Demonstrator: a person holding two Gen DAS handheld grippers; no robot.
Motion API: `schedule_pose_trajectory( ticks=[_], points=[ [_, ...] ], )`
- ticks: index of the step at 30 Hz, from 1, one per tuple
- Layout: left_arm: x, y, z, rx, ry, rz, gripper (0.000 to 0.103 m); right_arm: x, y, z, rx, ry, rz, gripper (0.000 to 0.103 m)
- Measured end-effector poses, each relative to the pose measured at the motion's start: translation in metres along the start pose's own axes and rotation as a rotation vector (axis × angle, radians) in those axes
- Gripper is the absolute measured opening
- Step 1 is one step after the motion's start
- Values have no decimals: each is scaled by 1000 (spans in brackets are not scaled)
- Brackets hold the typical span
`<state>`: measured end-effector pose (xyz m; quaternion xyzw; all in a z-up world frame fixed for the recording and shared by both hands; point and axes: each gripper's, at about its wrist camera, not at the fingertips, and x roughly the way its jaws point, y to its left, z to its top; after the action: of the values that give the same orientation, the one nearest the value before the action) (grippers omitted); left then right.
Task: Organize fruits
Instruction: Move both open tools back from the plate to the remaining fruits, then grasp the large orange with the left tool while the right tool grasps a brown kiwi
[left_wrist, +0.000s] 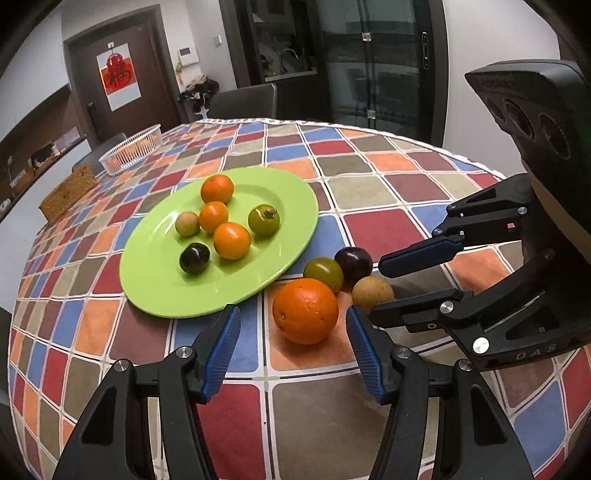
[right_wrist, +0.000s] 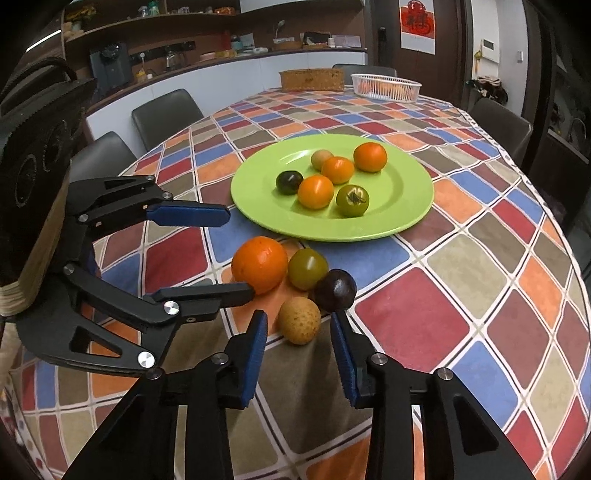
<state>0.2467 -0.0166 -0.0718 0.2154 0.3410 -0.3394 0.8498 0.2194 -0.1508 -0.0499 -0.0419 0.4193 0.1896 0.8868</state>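
Note:
A green plate (left_wrist: 155, 280) (right_wrist: 402, 192) holds several fruits: oranges, a green tomato, a dark plum and a small tan fruit. Beside it on the cloth lie a big orange (left_wrist: 305, 311) (right_wrist: 259, 264), a green tomato (left_wrist: 324, 273) (right_wrist: 307, 268), a dark plum (left_wrist: 354, 261) (right_wrist: 336, 290) and a tan fruit (left_wrist: 372, 293) (right_wrist: 299, 320). My left gripper (left_wrist: 291, 323) (right_wrist: 236, 254) is open, its fingers either side of the big orange. My right gripper (right_wrist: 298, 328) (left_wrist: 380, 286) is open around the tan fruit.
A white mesh basket (left_wrist: 131, 149) (right_wrist: 386, 86) and a woven box (left_wrist: 68, 194) (right_wrist: 312, 79) stand at the table's far end. Chairs (right_wrist: 166, 114) surround the checked tablecloth (left_wrist: 369, 177). A counter with appliances runs behind.

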Motion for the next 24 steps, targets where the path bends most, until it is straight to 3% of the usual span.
schedule_pose_trajectory(
  ticks=[9, 13, 24],
  points=[
    [9, 4, 6, -17, 22, -26, 54, 13, -7, 1, 28, 24, 40, 27],
    [14, 0, 7, -20, 50, -50, 40, 11, -8, -1, 35, 17, 42, 27],
    [3, -7, 8, -99, 34, 1, 39, -5, -14, -5, 65, -19, 46, 27]
  ],
)
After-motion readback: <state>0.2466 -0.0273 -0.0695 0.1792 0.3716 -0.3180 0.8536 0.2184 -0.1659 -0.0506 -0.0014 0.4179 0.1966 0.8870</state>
